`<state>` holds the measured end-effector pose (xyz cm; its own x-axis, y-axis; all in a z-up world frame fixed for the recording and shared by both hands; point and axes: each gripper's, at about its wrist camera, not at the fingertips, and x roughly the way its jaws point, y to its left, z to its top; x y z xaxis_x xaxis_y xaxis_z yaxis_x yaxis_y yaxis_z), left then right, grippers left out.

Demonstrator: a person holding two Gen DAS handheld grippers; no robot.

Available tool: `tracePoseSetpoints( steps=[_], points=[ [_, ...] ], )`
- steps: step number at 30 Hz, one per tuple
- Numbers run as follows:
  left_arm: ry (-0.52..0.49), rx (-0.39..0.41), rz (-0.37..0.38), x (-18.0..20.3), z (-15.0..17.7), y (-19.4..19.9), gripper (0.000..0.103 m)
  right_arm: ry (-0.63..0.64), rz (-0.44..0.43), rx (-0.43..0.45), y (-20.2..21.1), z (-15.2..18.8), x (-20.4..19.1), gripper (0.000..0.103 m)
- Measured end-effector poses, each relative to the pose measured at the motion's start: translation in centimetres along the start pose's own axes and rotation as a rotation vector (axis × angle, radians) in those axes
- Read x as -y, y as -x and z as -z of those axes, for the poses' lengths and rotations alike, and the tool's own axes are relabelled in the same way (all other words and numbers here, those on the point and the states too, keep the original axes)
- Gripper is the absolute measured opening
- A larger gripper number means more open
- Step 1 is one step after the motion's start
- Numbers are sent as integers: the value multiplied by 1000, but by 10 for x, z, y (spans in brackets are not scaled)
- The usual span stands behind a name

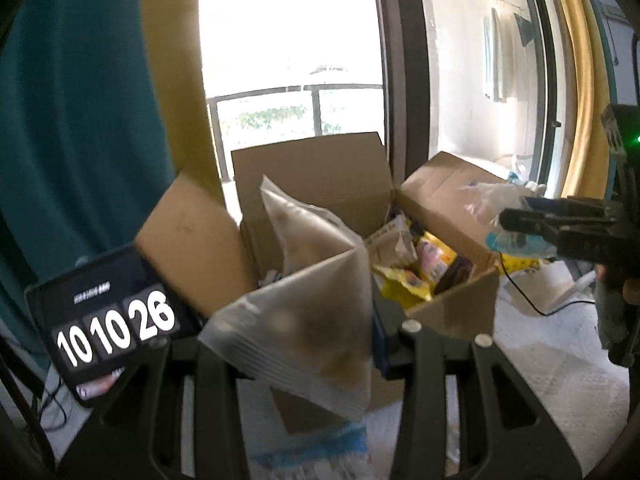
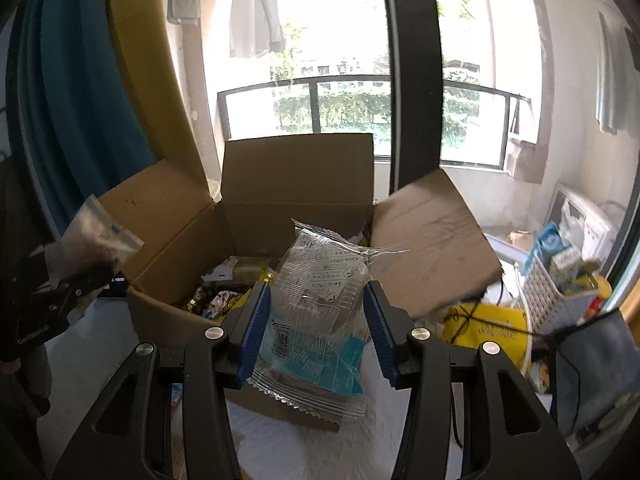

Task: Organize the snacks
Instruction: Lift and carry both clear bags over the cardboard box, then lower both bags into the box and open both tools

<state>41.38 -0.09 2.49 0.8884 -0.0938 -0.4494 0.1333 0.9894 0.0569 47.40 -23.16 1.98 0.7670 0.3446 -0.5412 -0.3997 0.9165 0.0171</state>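
An open cardboard box (image 1: pixel 312 176) (image 2: pixel 296 176) holds several snack packets (image 1: pixel 420 264). My left gripper (image 1: pixel 304 344) is shut on a frosted clear snack bag (image 1: pixel 308 304), held up in front of the box. My right gripper (image 2: pixel 314 312) is shut on a clear bread packet with teal print (image 2: pixel 316 320), held above the box's near edge. The right gripper also shows in the left wrist view (image 1: pixel 520 224), and the left gripper in the right wrist view (image 2: pixel 84 276).
A phone showing a clock (image 1: pixel 108 320) stands left of the box. A white basket with cartons (image 2: pixel 560 288) and a yellow bag (image 2: pixel 488 328) sit right of it. Teal and yellow curtains (image 2: pixel 80 80) and a balcony window are behind.
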Motion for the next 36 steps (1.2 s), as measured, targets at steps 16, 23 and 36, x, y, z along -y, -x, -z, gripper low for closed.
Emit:
tracePoseSetpoints(
  steps=[16, 23, 36],
  points=[
    [-4, -47, -168, -13, -21, -92, 41, 64, 8, -6, -76, -37, -28, 51],
    [-31, -91, -176, -14, -19, -108, 56, 45, 16, -12, -109, -45, -29, 52],
    [15, -48, -126, -13, -27, -92, 73, 32, 36, -27, -113, -53, -34, 58]
  ],
)
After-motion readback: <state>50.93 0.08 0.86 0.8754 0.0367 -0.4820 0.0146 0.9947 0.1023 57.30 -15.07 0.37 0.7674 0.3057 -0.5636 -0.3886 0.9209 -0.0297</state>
